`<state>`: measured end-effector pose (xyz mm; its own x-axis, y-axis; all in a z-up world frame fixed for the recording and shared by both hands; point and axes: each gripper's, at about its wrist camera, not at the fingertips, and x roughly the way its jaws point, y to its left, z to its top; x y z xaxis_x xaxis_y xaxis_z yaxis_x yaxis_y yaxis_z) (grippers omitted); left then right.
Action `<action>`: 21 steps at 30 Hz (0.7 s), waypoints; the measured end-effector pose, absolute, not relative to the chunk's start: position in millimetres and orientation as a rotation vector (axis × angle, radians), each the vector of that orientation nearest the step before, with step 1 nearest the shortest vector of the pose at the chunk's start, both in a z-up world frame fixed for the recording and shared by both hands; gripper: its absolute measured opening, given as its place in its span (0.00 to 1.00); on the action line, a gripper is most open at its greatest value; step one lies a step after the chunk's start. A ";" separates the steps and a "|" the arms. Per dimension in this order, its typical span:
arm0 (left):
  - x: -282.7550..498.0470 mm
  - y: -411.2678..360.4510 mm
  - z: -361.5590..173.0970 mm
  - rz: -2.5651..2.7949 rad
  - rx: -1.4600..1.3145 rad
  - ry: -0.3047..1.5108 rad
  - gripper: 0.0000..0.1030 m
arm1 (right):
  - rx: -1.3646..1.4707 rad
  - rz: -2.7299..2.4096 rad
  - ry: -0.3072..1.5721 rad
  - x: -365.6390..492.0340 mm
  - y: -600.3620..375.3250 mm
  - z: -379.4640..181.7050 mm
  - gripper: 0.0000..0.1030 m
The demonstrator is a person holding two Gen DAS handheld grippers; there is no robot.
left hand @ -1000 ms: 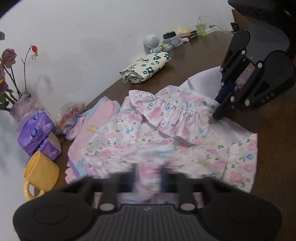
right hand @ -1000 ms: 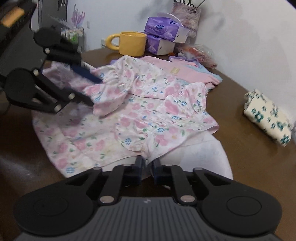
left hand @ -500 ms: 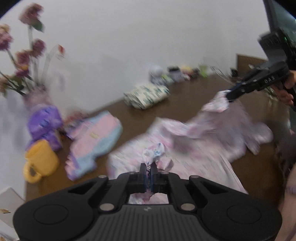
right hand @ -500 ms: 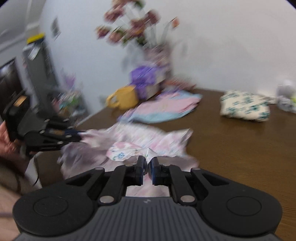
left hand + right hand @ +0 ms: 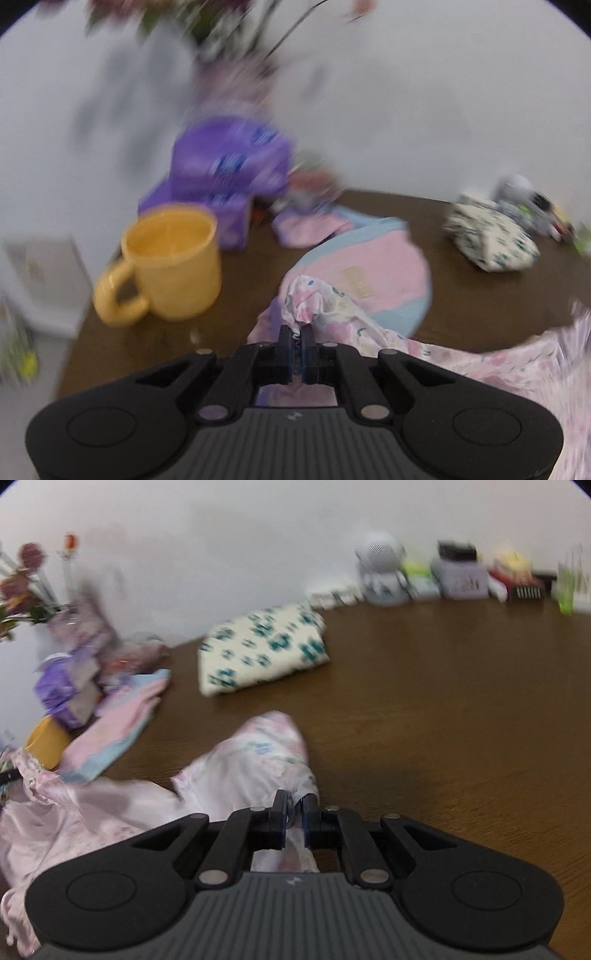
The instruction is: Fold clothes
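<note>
A pink floral garment (image 5: 517,365) hangs stretched between my two grippers above the brown table (image 5: 443,701). My left gripper (image 5: 296,332) is shut on a bunched corner of it. My right gripper (image 5: 294,805) is shut on another corner of the floral garment (image 5: 251,760), which trails off to the left. A folded pink and blue garment (image 5: 369,273) lies on the table beyond the left gripper and shows in the right wrist view (image 5: 110,734). A folded cream cloth with teal flowers (image 5: 262,646) lies near the wall, and shows in the left wrist view (image 5: 491,240).
A yellow mug (image 5: 170,266) and purple tissue packs (image 5: 229,166) stand at the table's left end, with a vase of flowers (image 5: 70,620) behind. Small gadgets and boxes (image 5: 458,576) line the wall at the far right.
Both grippers have lifted the floral garment off the table and pulled apart, each swinging to a new view. The garment was spread flat a second ago. Both views are motion-blurred.
</note>
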<state>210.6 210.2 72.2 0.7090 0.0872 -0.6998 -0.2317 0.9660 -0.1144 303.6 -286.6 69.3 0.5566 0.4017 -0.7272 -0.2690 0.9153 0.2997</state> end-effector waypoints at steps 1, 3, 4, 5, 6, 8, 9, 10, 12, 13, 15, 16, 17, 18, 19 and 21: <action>214.6 216.0 63.9 0.196 -0.217 0.775 0.04 | 0.170 0.389 0.907 308.3 -286.4 62.2 0.07; 218.8 224.7 53.1 0.201 -0.236 0.782 0.04 | 0.168 0.377 0.917 312.5 -284.7 52.6 0.07; 220.6 228.8 48.2 0.201 -0.245 0.784 0.04 | 0.159 0.375 0.918 312.1 -283.3 50.0 0.07; 221.3 230.3 45.5 0.200 -0.241 0.785 0.06 | 0.149 0.372 0.919 311.7 -281.8 47.4 0.07; 221.7 230.8 43.7 0.200 -0.231 0.786 0.11 | 0.140 0.369 0.919 311.3 -280.4 44.8 0.07; 221.9 231.4 40.6 0.197 -0.208 0.786 0.16 | 0.123 0.363 0.918 311.1 -278.3 41.2 0.07; 219.0 231.2 41.4 0.195 -0.195 0.777 0.22 | 0.125 0.361 0.919 311.8 -279.1 40.2 0.08; 215.1 231.0 43.0 0.195 -0.183 0.766 0.27 | 0.128 0.358 0.919 312.5 -280.0 39.2 0.09; 207.2 230.5 46.0 0.195 -0.158 0.743 0.50 | 0.155 0.353 0.914 312.7 -285.9 41.4 0.15; 198.0 229.1 50.4 0.196 -0.133 0.717 0.53 | 0.175 0.364 0.900 307.7 -290.9 45.7 0.23; 172.7 224.4 61.3 0.193 -0.080 0.662 0.65 | 0.200 0.382 0.864 295.3 -301.2 55.8 0.42; 157.7 221.2 66.8 0.186 -0.059 0.640 0.69 | 0.192 0.396 0.841 282.8 -306.0 62.3 0.46; 142.0 216.9 71.3 0.179 -0.048 0.625 0.74 | 0.184 0.409 0.819 270.3 -310.7 68.9 0.49; 124.1 212.5 73.7 0.164 -0.048 0.619 0.78 | 0.175 0.422 0.796 257.7 -315.4 75.3 0.52; 105.5 208.1 75.5 0.144 -0.052 0.616 0.79 | 0.157 0.431 0.786 243.3 -318.4 78.7 0.59; 71.6 201.1 72.0 0.106 -0.088 0.644 0.80 | 0.115 0.443 0.774 215.8 -322.6 81.8 0.64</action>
